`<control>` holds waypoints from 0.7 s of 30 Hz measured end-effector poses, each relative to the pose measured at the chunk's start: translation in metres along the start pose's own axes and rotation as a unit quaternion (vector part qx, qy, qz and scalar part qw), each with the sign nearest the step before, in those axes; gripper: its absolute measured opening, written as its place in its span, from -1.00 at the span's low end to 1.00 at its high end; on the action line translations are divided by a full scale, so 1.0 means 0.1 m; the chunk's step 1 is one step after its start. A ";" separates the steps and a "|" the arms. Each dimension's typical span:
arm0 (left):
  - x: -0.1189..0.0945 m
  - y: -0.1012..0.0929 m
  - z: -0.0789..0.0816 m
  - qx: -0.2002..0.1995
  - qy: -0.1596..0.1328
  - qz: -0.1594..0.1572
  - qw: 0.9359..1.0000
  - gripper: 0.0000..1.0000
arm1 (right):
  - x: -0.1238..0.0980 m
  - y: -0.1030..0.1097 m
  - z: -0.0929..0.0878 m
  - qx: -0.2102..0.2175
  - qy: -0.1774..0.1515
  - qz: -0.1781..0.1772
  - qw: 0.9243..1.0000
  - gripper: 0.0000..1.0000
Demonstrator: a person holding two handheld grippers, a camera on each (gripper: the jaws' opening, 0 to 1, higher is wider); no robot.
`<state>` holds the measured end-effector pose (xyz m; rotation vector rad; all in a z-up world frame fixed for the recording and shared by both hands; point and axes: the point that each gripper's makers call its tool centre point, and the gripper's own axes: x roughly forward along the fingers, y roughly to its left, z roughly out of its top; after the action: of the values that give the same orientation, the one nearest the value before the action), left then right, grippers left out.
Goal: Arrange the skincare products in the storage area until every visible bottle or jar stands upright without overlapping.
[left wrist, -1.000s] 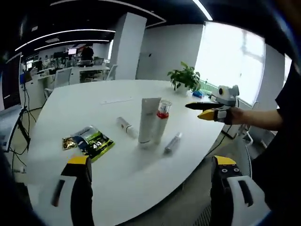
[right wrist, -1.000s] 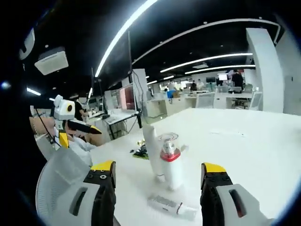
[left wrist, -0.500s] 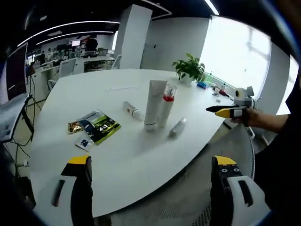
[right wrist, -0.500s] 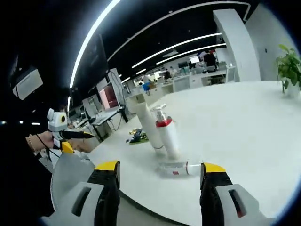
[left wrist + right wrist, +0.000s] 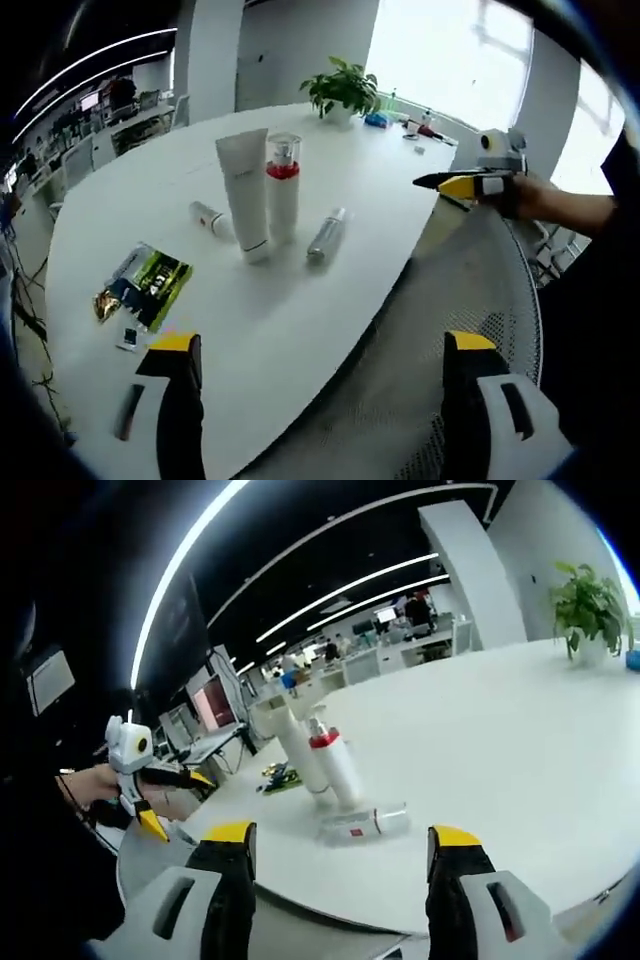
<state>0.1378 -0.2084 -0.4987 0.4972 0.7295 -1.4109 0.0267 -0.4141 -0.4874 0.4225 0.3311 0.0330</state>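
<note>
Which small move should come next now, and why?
Probably bring the right tool forward to the small bottle lying on its side on the table, in order to stand it up. The white tube and the pump bottle already stand upright, and both tools are open and empty.

Left gripper (image 5: 325, 410) hangs with its yellow-tipped jaws spread wide, holding nothing. Right gripper (image 5: 340, 895) likewise has its jaws parted and bare. Each is held in a hand (image 5: 530, 195) that enters the other's view around 3 and 9 o'clock.
</note>
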 end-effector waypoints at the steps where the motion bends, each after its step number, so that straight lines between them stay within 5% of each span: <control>1: 0.06 -0.03 0.04 0.011 0.006 -0.007 1.000 0.78 | -0.03 -0.02 0.01 0.001 -0.003 -0.002 1.000 0.44; 4: 0.25 -0.03 0.16 0.029 0.021 -0.010 0.999 0.58 | -0.08 -0.04 0.02 -0.004 -0.004 -0.011 1.000 0.42; 9: 0.56 -0.10 0.34 0.051 0.022 -0.032 0.998 0.50 | -0.16 0.03 0.08 -0.007 -0.012 -0.007 1.000 0.41; 14: 0.85 -0.18 0.42 0.078 0.040 -0.052 0.995 0.43 | -0.23 -0.02 0.21 -0.031 -0.056 -0.023 0.998 0.06; 21: 1.27 -0.21 0.39 0.125 0.098 -0.062 0.985 0.26 | -0.30 -0.03 0.26 -0.040 -0.067 -0.026 0.997 -0.07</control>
<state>0.1239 -0.3275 -0.5603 0.8060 0.7546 -1.5953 0.0064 -0.4300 -0.4571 0.3356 0.2085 -0.0317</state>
